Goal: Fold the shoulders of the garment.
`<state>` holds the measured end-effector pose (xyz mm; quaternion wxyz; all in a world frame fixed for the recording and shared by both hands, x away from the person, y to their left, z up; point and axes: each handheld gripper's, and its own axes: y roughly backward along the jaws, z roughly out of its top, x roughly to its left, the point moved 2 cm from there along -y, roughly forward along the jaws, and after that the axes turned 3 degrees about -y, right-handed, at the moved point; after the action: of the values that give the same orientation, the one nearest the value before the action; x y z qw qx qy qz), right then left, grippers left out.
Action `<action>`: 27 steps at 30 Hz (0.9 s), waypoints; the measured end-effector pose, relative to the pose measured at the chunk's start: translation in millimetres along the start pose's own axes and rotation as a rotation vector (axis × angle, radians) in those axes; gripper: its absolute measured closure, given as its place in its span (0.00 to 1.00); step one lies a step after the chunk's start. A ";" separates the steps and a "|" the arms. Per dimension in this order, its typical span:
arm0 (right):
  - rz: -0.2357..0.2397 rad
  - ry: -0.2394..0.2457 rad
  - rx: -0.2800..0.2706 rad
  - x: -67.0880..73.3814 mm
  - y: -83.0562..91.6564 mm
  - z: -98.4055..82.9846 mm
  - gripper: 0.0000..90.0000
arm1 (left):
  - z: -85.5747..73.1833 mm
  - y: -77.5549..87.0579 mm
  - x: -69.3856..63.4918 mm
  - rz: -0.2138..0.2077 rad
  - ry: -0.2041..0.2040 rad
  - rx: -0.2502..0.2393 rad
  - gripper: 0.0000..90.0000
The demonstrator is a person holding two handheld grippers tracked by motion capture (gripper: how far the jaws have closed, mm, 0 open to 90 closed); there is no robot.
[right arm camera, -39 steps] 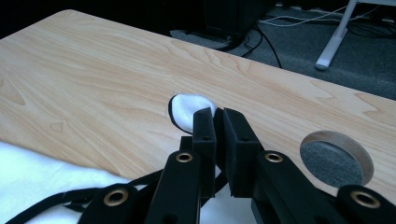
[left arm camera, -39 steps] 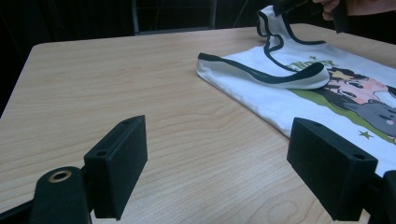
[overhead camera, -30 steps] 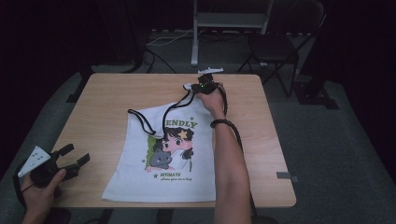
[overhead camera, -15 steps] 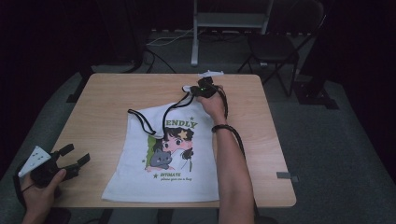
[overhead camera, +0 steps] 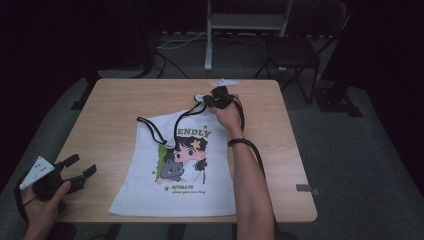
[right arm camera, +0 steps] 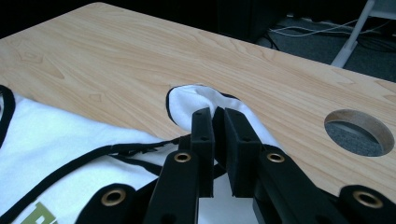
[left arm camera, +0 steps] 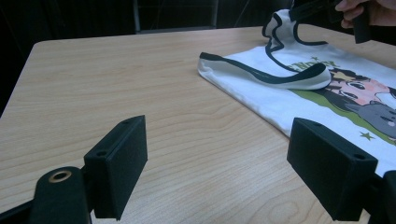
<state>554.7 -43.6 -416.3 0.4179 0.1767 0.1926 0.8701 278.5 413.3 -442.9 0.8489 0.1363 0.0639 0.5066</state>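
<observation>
At the centre of the high view, a white sleeveless top (overhead camera: 175,185) with black trim and a cartoon print lies flat on the wooden table (overhead camera: 110,110), and the right gripper (overhead camera: 216,98) just above it has its jaws clamped on the garment's upper strap (right arm camera: 198,100), pinching the white cloth between the pads. Down in the lower left corner, the left gripper (overhead camera: 75,170) rests near the table's edge, well apart from the top, its jaws spread wide with nothing between them.
</observation>
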 end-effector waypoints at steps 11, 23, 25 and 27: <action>0.011 0.047 0.018 7.7 5.8 -4.3 0.92 | 0.2 -0.8 -2.3 -0.002 -0.018 0.015 0.22; 0.012 0.052 0.026 15.1 8.0 -14.4 0.94 | 0.0 -0.5 -1.2 -0.001 -0.008 0.006 0.22; 0.015 0.052 0.030 16.6 7.8 -15.4 0.94 | 0.0 -0.3 -1.0 0.000 -0.005 0.005 0.22; 0.012 0.055 0.030 17.0 7.7 -15.6 0.94 | 0.0 -0.3 -1.0 -0.002 -0.005 0.004 0.22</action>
<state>532.3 -37.5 -423.6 0.4045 0.1599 0.2159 0.8742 278.3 412.2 -443.0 0.8492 0.1391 0.0628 0.5055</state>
